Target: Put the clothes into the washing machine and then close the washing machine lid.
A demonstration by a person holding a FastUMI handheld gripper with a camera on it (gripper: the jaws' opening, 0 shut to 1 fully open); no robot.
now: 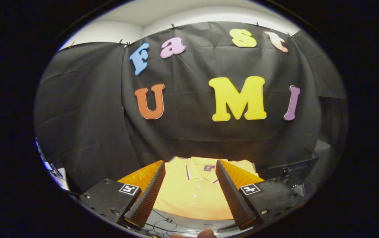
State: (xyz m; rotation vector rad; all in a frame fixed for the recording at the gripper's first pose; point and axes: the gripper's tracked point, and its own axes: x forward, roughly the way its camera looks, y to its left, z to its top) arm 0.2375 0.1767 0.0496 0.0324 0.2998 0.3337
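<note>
A folded yellow polo shirt with a collar and white buttons lies flat on a dark surface, just ahead of and below my fingers. My gripper is open, its two fingers spread wide on either side of the shirt's collar, hovering above it without touching. Nothing sits between the fingers. A dark machine part shows to the right of the shirt; I cannot tell whether it is the washing machine.
Black cloth forms the booth's wall behind the shirt. Thin cables run over the surface below the shirt. A white object sits at the far left. A fingertip of a person's hand shows under the fingers.
</note>
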